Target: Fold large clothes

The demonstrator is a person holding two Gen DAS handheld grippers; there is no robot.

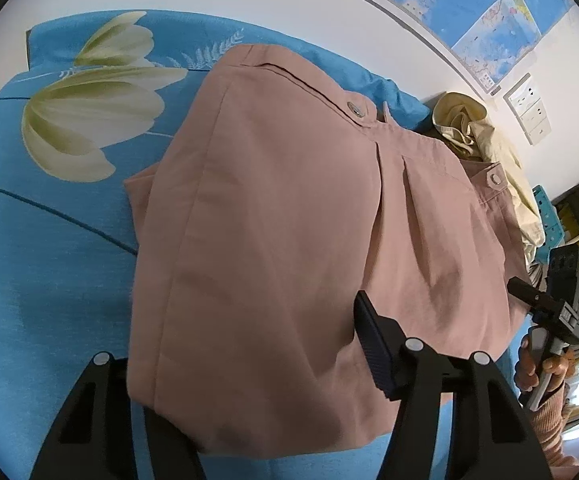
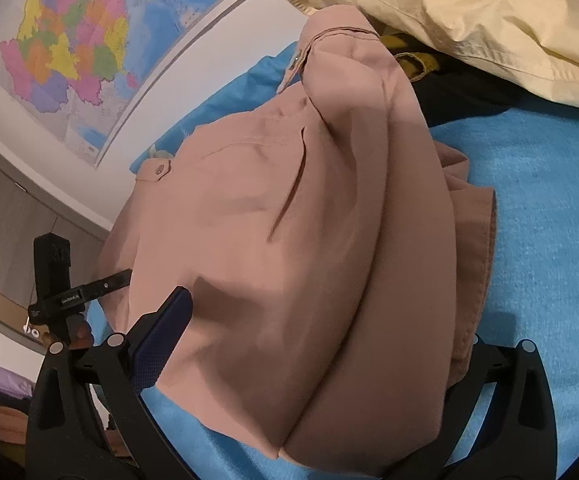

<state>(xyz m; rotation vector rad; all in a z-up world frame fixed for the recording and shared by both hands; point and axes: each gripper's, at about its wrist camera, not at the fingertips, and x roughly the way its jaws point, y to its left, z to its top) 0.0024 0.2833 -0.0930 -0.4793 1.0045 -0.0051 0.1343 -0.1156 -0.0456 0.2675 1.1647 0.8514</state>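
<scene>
A pink garment (image 1: 289, 220) with snap buttons lies folded into a thick bundle on the blue flowered bedsheet (image 1: 49, 280). My left gripper (image 1: 249, 320) straddles its near edge with wide jaws. The right pad (image 1: 373, 352) shows a bare face beside the cloth, and the left finger is hidden under the fabric. In the right wrist view the pink garment (image 2: 289, 220) bulges between the jaws of my right gripper (image 2: 321, 312). Its left pad (image 2: 161, 340) is bare next to the cloth, while the fabric covers its right finger. Both grippers are open.
A crumpled cream garment (image 1: 481, 136) lies beyond the pink one, seen large as the cream garment (image 2: 469, 12), with dark cloth (image 2: 461, 88) beneath it. Maps (image 2: 69, 40) and a white wall close off the far side. A hand (image 1: 529, 368) holds the right gripper's handle.
</scene>
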